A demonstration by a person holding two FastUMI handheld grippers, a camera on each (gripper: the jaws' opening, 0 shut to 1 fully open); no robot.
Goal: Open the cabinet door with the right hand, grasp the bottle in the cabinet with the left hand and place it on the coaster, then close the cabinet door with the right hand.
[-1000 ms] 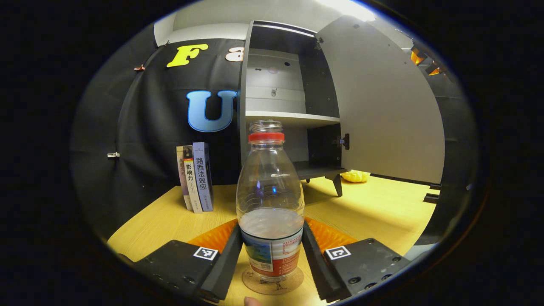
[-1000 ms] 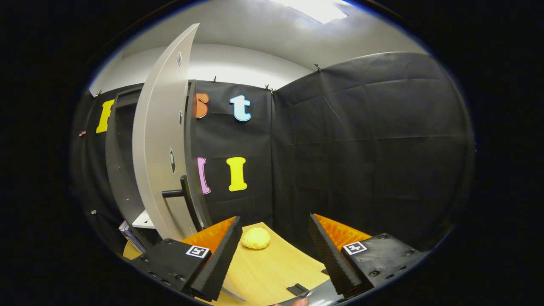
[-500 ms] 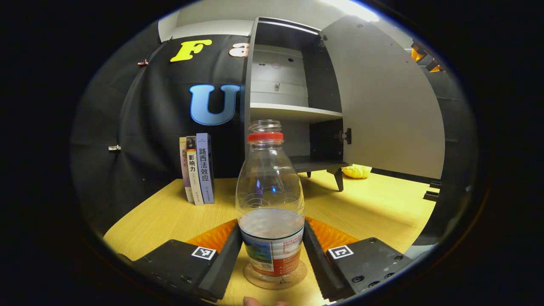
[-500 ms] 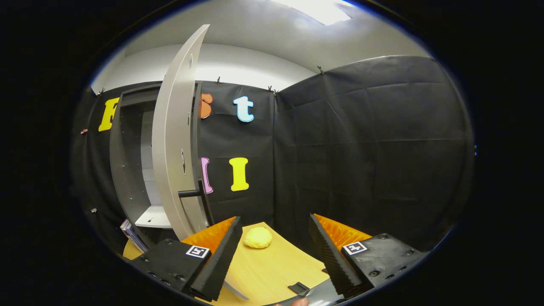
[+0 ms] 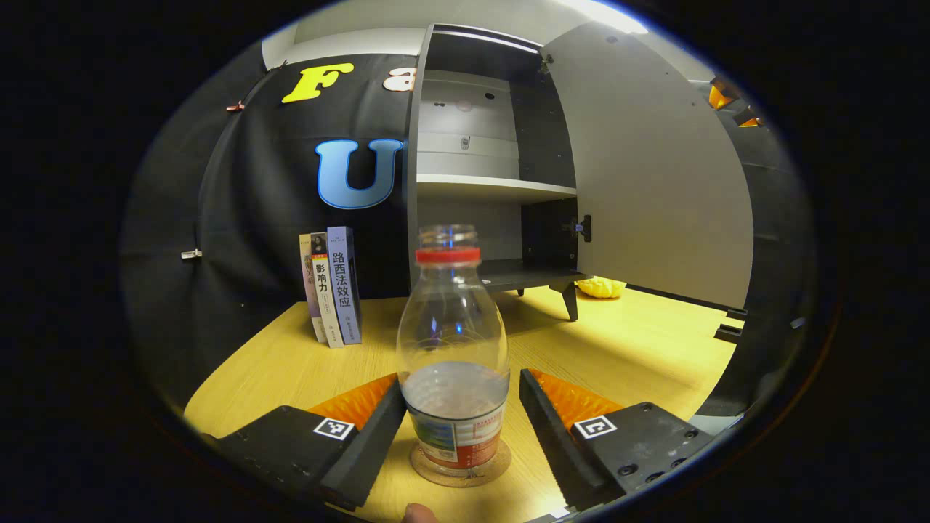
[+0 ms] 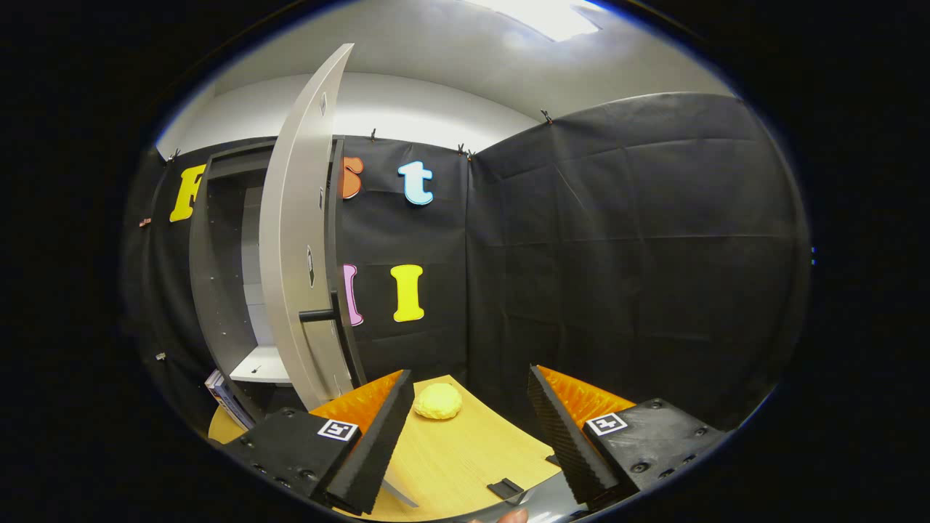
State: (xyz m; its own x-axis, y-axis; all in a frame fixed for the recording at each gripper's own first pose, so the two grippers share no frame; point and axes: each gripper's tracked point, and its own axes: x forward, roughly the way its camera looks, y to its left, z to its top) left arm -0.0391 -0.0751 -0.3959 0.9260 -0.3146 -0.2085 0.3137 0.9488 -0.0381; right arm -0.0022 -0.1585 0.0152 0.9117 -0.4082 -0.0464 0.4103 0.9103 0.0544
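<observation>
the left gripper (image 5: 458, 407) is seen spread, its fingers (image 5: 370, 443) standing apart from the bottle (image 5: 454, 349) on both sides, with gaps visible between pads and plastic. the bottle is set upright on the coaster (image 5: 461, 465), partly filled, its red-ringed neck pointing straight up between the open jaws. the placing step is judged done, with a straight pull-back along the fingers' line needed so that the bottle is not clipped.

the right gripper (image 6: 465, 428) is likewise held open on nothing, above the table (image 6: 450, 457). the door (image 6: 301, 240) is seen swung wide and edge-on, up and to the left of this gripper, its long axis vertical, with the dark handle (image 6: 320, 316) jutting from its outer face. the door's free edge is judged the thing to be pushed, leftward toward the cabinet (image 5: 465, 160), and the right gripper is the nearer one to it.

in the left gripper view the cabinet is shown open behind the bottle, its shelves bare, with books (image 5: 330, 287) stood beside it. a yellow lump (image 6: 437, 401) is seen on the table just past the right gripper's fingers, well clear of the door's swing as far as can be told.
</observation>
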